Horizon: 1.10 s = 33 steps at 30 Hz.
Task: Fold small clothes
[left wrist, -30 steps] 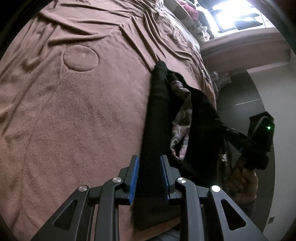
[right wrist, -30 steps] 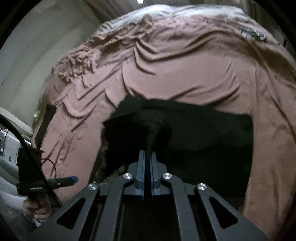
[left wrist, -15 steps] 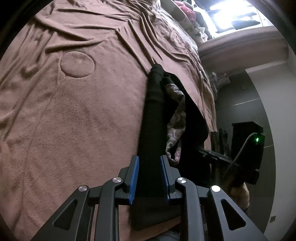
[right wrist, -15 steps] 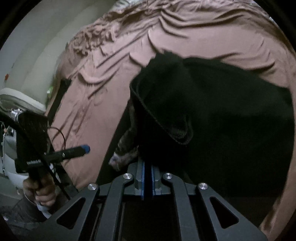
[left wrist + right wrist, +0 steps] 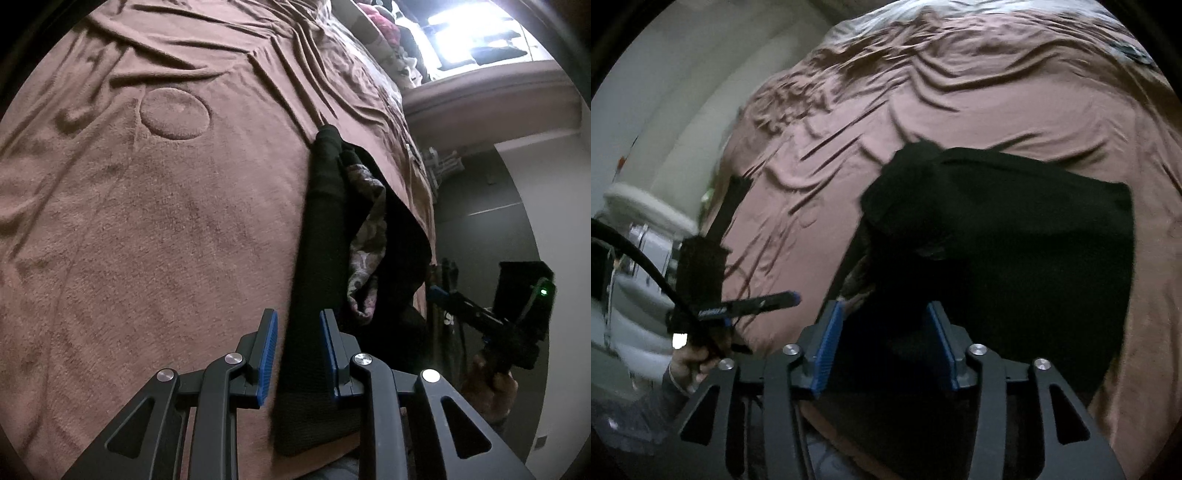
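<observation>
Now the black knit garment [image 5: 321, 236] lies on the brown bedspread [image 5: 147, 229] close to the near edge of the bed, partly folded over itself. In the left wrist view one thick folded strip of it runs from the bed's edge up across the bedspread, and a patterned, paler lining or second cloth [image 5: 365, 236] shows in the fold just beside that strip; which of the two it is cannot be told. The left tongs [image 5: 298, 350] are clamped on the near end of that strip, both blue pads pressing its sides, and the corner of the cloth hangs out below them over the bed's edge.

The right tongs [image 5: 888, 343] are opening: their blue pads stand apart with the dark cloth lying between them, not pressed by either pad. From that view the garment [image 5: 1034, 236] spreads as a broad dark patch on the bedspread [image 5: 960, 92], with a raised, rumpled hump at its upper left corner.

Each wrist view catches the other tool: the left tongs [image 5: 792, 297] beside the bed's edge held by a hand [image 5: 696, 360], and the right hand [image 5: 487, 384] gripping its black handle off the side of the bed. A round embossed mark [image 5: 175, 113] sits in the bedspread well apart from the garment.
</observation>
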Each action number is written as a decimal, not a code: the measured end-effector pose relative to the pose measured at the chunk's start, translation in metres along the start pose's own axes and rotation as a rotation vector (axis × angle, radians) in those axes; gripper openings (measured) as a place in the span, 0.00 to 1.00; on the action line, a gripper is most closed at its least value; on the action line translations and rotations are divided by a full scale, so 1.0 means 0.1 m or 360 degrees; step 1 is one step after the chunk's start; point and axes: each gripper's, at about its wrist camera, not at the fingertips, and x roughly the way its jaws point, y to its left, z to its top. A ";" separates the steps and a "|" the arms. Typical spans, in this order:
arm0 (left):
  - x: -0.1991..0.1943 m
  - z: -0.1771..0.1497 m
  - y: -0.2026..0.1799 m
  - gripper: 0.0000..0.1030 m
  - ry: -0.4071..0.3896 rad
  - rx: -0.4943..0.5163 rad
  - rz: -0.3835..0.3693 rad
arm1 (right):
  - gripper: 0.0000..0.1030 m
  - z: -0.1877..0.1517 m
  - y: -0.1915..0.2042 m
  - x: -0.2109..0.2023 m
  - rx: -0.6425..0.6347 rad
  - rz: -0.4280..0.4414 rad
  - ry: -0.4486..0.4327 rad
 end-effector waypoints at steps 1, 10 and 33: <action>0.00 0.01 0.00 0.23 -0.0002 0.0003 -0.0001 | 0.45 0.01 -0.07 0.02 0.0051 0.0002 -0.0003; 0.05 0.05 -0.02 0.23 0.0016 0.0015 0.0007 | 0.45 0.11 -0.26 0.46 0.0254 0.0086 0.0038; 0.16 0.05 -0.03 0.23 0.0030 0.0009 0.0014 | 0.27 0.36 0.26 -0.62 0.0091 -0.0510 -0.0396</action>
